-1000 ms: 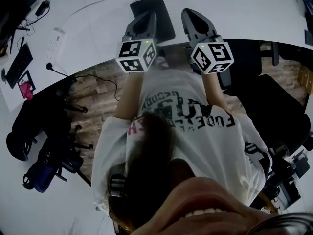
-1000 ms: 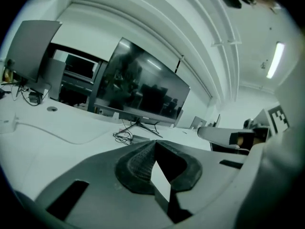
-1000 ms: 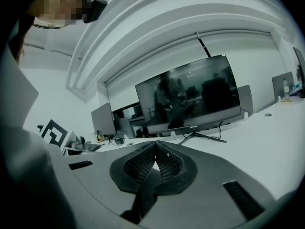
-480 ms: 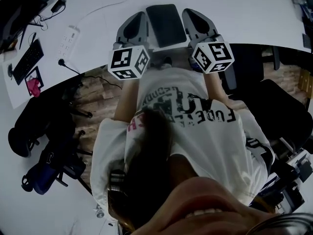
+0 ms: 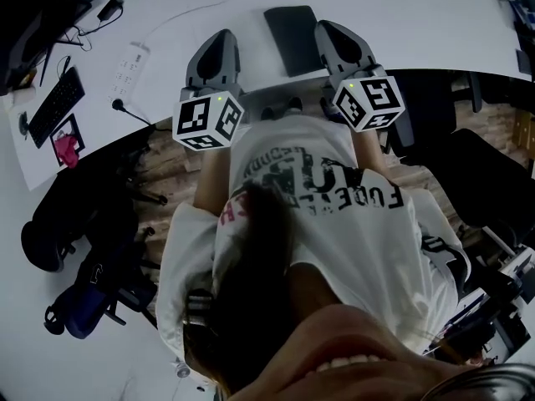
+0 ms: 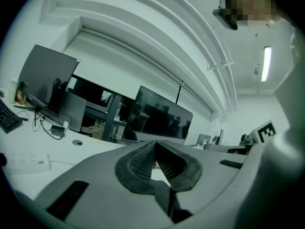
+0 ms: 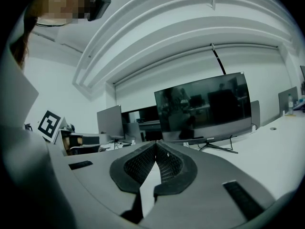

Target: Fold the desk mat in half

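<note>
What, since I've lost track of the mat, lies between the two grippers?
The dark desk mat lies on the desk between left gripper and right gripper, nearer the right; the head view shows it.

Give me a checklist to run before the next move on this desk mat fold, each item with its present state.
1. Left gripper holds nothing, jaws together: ok.
2. Right gripper holds nothing, jaws together: ok.
3. Desk mat lies on the white desk between the two grippers: ok.
4. Mat folded in half: cannot tell; the head view shows only a dark rectangle.
5. Power strip lies well to the side of the mat: ok.
</note>
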`<state>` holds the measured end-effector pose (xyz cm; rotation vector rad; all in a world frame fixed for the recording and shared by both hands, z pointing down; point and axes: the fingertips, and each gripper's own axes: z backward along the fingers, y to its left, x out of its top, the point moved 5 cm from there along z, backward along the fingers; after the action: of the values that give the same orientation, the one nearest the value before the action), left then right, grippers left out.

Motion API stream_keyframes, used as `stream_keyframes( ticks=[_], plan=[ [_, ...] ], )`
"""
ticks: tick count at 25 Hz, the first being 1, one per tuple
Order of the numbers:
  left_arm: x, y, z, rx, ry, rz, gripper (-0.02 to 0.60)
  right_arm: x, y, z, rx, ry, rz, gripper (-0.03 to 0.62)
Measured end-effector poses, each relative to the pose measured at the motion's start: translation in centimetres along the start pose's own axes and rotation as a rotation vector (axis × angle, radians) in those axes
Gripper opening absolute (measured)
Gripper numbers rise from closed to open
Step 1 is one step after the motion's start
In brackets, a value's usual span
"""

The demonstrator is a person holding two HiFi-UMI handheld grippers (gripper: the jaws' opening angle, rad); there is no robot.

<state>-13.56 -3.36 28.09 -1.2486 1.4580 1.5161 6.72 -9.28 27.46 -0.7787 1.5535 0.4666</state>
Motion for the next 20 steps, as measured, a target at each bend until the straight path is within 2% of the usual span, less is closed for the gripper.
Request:
stream_keyframes(
  ticks=[7,14,20],
  plan=[
    [0.9,0.5,1.7,0.009,-0.035,-0.010,0.003,0.2,1.1,-0.1,-0.014,-0.011,-0.001,0.000],
    [0.7,1.6,2.8,0.000,-0.009,-0.027,0.003,0.3,2.1,-0.2,-0.021,-0.017,0.005,0.000],
    [1.1,2.0,3.2,-0.002,-0.020,-0.021,0.003,0.1,2.9,-0.6,-0.029,-0.016,0.003,0.000]
  ],
)
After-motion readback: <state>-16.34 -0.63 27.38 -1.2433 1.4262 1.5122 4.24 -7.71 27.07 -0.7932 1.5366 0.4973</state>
